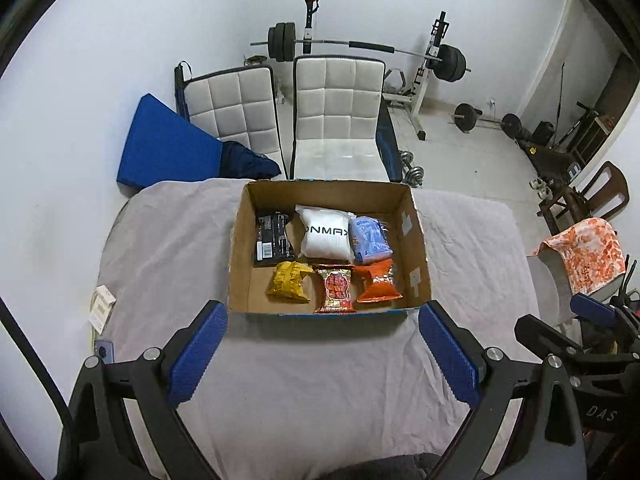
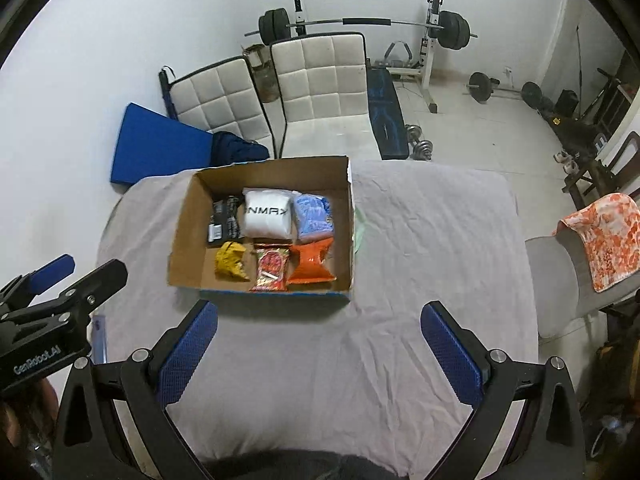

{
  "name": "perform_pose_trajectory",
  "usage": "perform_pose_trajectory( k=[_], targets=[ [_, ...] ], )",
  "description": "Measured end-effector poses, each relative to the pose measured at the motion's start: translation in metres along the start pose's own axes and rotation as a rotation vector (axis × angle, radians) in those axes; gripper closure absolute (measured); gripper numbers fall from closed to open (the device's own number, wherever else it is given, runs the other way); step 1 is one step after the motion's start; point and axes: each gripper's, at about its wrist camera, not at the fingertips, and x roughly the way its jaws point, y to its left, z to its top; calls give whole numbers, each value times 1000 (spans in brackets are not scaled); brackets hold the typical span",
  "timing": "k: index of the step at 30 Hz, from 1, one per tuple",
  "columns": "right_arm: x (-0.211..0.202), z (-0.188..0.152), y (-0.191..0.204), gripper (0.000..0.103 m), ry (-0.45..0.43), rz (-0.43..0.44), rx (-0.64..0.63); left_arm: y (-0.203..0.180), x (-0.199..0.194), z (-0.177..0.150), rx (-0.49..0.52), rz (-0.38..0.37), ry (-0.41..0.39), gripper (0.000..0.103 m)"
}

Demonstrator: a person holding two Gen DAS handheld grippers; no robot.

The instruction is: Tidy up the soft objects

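Pale green item [image 2: 359, 229] beside cardboard box [image 2: 182, 240] (right wrist view only).

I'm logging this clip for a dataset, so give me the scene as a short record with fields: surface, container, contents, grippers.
surface: table under a wrinkled grey cloth
container: open cardboard box, standing on the cloth
back row, left to right: black packet, white bag, light blue packet
front row, left to right: yellow packet, red packet, orange packet
left gripper: open, holding nothing, short of the box
right gripper: open, holding nothing
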Motion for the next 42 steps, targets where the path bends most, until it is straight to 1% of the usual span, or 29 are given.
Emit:
perform_pose_trajectory(
  k=[6,9,14,16,30,37,42],
  targets=[
    [-42,-11,-1,0,-31,7,-16,0,-33,-8,-26,-13,-36,5],
    [-60,-15,-2,0,-54,4,-19,1,-43,-9,-33,-13,-54,5],
    [-79,-17,-7,0,-80,-3,-12,-1,-57,-13,-34,-15,-74,5],
    [-83,-18,-9,0,-87,-12,-7,-2,-61,-15,-29,-25,-84,5],
    [-90,-22,-5,0,-103,-27,-22,-5,-67,-19,-24,-4,-90,5],
    [-91,-21,-4,0,-106,-29,-25,-4,-65,-20,-20,48,-89,5],
    [-92,-21,-4,0,-107,-28,-25,-4,-64,-21,-17,60,-79,5]
  ],
)
